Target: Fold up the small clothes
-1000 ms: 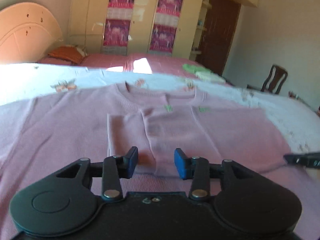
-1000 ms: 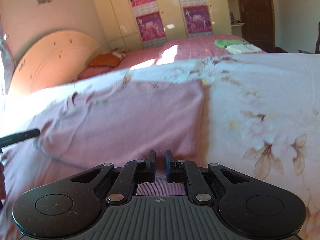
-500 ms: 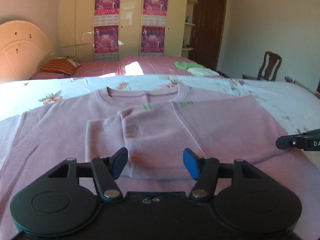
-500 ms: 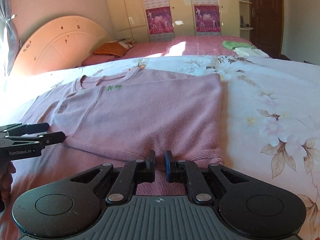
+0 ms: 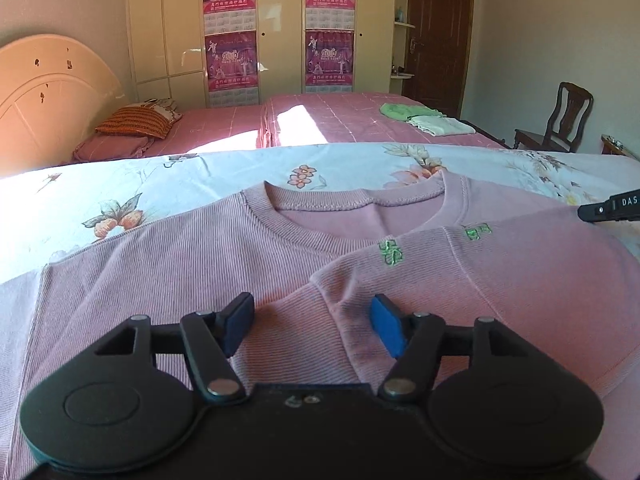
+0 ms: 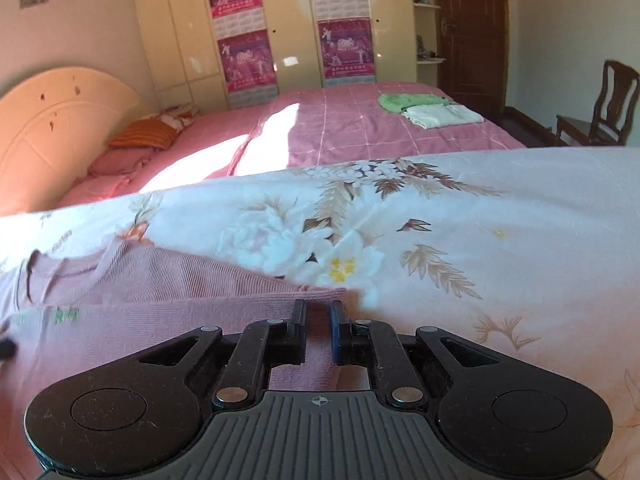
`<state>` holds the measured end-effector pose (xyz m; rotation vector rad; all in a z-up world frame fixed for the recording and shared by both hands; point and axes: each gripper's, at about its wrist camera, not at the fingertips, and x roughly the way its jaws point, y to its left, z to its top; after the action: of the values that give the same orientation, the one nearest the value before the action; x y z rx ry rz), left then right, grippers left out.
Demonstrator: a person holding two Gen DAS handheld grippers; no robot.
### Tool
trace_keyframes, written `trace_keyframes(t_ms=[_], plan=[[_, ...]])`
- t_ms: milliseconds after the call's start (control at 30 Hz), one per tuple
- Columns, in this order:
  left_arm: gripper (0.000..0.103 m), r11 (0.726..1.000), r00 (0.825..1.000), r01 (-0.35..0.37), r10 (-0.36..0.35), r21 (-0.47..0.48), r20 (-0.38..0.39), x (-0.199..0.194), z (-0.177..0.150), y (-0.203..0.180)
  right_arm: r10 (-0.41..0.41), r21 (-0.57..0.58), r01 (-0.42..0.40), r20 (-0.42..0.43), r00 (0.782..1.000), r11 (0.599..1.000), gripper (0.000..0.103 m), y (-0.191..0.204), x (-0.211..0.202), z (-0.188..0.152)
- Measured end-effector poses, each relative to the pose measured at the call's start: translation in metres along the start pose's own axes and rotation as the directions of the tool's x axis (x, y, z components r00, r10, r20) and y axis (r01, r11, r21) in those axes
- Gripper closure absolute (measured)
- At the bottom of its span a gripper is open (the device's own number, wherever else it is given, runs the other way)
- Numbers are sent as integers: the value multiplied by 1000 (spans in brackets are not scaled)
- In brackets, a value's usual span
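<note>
1. On the floral bedspread (image 5: 224, 176) the pink sweater (image 5: 168, 272) lies flat, collar toward the far side; its right part is folded over the body, the green embroidery (image 5: 390, 251) showing on the flap.
2. My left gripper (image 5: 312, 322) hovers low over the flap's edge, jaws opening, pads clear of the cloth; I judge it has nothing in its grasp.
3. My right gripper (image 6: 318, 330) is clenched on the sweater's folded edge at the right side; pink fabric shows between the fingers.
4. To do this fold well, I should keep that edge taut and level, lay it square with the collar, and let go only once it lies flat.
5. Beyond, a pink bed (image 6: 360, 128) carries folded green and white clothes (image 6: 428, 110); a chair (image 6: 600, 108) stands far right; nothing blocks the sweater.
</note>
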<state>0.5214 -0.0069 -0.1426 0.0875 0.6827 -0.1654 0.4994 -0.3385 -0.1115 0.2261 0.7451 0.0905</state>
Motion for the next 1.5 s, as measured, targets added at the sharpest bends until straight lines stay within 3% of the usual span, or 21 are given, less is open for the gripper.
trace_keyframes(t_ms=[100,333,400,533,733,900,933,967,1000,1067,1100,1200,1267,1300,1333,1367,1433,1500], plan=[[37,1000,1000,-5,5,-5,13,0,-3,0,-36,-111,37,9,999,993,94,12,-2,-4],[39,999,999,-53,53,5,5,-12,4,-5,-72,-158,69,-12,997,985,93,21,-9,-3],[38,999,998,-52,52,9,32,-25,1,-7,-46,-172,49,26,999,984,93,26,-26,-3],[35,996,996,-83,83,15,-18,-28,-15,-8,-32,-212,38,35,999,977,93,37,-44,-11],[30,992,996,-90,88,-92,-22,-43,-20,0,-16,-182,21,30,999,983,93,39,-70,-29],[48,976,999,2,-11,-219,-42,-43,-26,17,19,-157,-20,-6,1000,987,93,39,-91,-58],[62,973,998,24,-35,-227,-44,-42,-24,18,24,-151,-27,-16,1000,988,93,40,-93,-63],[90,972,997,52,-64,-231,-41,-41,-21,18,27,-147,-31,-29,999,989,93,41,-93,-67],[95,974,998,53,-60,-222,-23,-42,-18,17,17,-149,-23,-42,999,989,93,43,-91,-72],[96,981,1000,27,-24,-194,18,-50,-13,15,-4,-156,-4,-47,999,988,93,45,-89,-77],[96,982,999,21,-16,-189,32,-52,-13,15,-14,-154,7,-42,999,988,93,45,-91,-79],[94,984,999,21,-27,-179,-30,-40,-22,17,-69,-175,62,-35,997,983,93,43,-92,-88],[83,986,999,24,-27,-165,-21,-41,-24,19,-79,-174,72,-29,996,982,93,45,-98,-89],[75,984,999,21,-25,-175,-21,-44,-23,21,-69,-161,65,-18,997,985,93,46,-105,-89],[51,984,1000,13,-17,-176,-20,-46,-23,23,-39,-150,39,3,999,988,93,48,-113,-89],[35,989,1000,-9,5,-150,-31,-46,-24,22,-9,-144,12,17,1000,989,93,50,-118,-91],[35,994,999,-20,16,-110,-36,-47,-30,22,-16,-155,6,-65,998,988,93,55,-107,-98],[35,990,999,-9,4,-142,-34,-58,-31,29,-45,-159,35,-63,997,987,94,62,-106,-101]])
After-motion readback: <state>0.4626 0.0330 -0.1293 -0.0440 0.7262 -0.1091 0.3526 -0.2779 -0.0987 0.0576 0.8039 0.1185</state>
